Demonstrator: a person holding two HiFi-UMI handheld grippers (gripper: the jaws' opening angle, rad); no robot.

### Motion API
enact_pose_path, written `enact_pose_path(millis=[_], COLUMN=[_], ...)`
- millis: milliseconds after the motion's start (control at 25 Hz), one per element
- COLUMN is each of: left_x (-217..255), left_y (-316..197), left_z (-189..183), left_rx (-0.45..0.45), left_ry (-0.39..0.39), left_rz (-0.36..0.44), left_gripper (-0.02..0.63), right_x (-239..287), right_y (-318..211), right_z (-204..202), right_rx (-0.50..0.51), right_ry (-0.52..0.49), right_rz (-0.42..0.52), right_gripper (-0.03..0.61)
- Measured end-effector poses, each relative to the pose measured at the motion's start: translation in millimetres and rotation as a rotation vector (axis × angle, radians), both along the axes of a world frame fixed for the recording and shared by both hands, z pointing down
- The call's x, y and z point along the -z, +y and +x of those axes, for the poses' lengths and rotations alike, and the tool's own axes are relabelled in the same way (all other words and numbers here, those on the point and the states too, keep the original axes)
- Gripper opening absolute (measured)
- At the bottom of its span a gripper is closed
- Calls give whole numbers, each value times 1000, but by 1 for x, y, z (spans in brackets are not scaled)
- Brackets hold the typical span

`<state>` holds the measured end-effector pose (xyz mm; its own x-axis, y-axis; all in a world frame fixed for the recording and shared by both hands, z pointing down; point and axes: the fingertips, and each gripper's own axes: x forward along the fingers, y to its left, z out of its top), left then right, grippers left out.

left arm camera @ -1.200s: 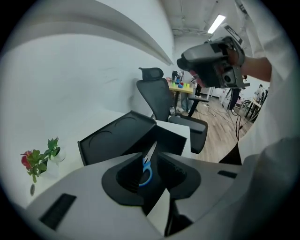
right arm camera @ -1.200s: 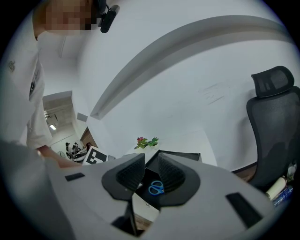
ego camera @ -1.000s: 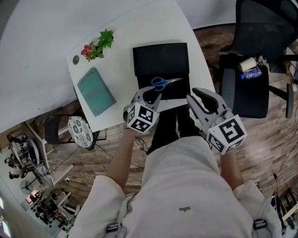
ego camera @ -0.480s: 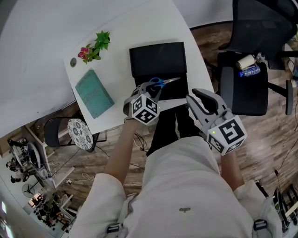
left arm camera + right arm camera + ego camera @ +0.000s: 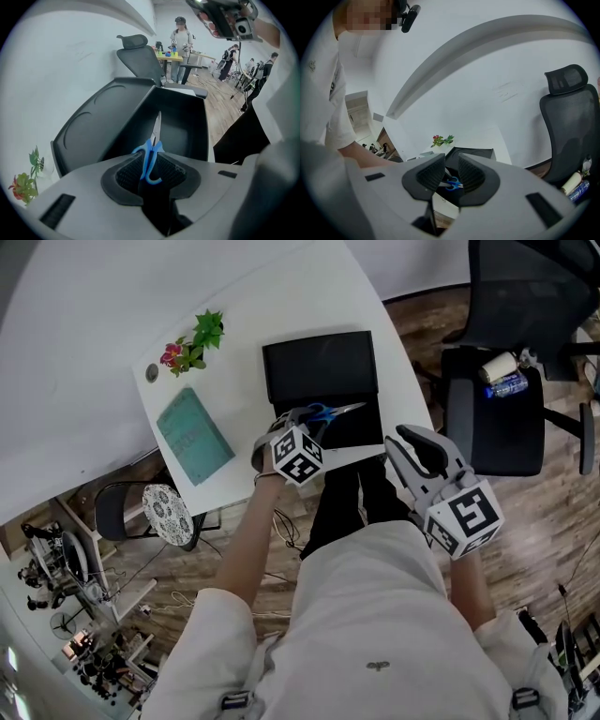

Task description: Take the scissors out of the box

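Observation:
Blue-handled scissors [image 5: 323, 411] lie in the open black box [image 5: 364, 430] on the white table, blades pointing right in the head view. My left gripper [image 5: 298, 420] points steeply down over the box's near left corner. In the left gripper view the blue handle [image 5: 151, 152] stands between the left gripper's [image 5: 149, 169] pads, jaws open around it; the blade rests on the box floor [image 5: 187, 129]. My right gripper [image 5: 405, 439] hovers near the table's front edge, right of the box, open and empty. In the right gripper view the scissors [image 5: 452, 183] show past the right gripper's [image 5: 451, 172] jaws.
The box lid [image 5: 321, 367] lies flat behind the base. A teal notebook [image 5: 192, 432], a flower sprig [image 5: 192, 341] and a small round disc [image 5: 152, 374] lie left of the box. A black office chair [image 5: 506, 390] stands at the right.
My left gripper has sunk and tipped down toward the scissors; its tips now straddle the blue handle. The right gripper has stayed where it was.

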<state>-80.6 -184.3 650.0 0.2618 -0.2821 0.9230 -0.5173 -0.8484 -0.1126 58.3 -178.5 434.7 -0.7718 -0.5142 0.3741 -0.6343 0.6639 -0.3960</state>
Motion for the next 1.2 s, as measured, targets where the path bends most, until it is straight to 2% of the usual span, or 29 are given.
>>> enact_pose_path(millis=[240, 480, 640, 880, 1200], left_x=[-8, -13, -20, -23, -24], left_y=[2, 1, 1, 0, 5], left_z=[-1, -2, 0, 0, 5], left_rx=[-38, -32, -56, -81, -101], left_ry=[-47, -89, -119, -122, -109], left_rz=[-43, -62, -81, -108, -141], left_gripper=[106, 106, 131, 141, 109], right_x=[-3, -3, -4, -6, -6], right_y=[0, -3, -4, -7, -5], right_z=[4, 4, 5, 7, 5], right_rx=[-8, -6, -11, -17, -12], right_ry=[-3, -8, -7, -7, -18], right_rz=[-8, -9, -16, -18, -23], right_gripper=[94, 94, 94, 94, 94])
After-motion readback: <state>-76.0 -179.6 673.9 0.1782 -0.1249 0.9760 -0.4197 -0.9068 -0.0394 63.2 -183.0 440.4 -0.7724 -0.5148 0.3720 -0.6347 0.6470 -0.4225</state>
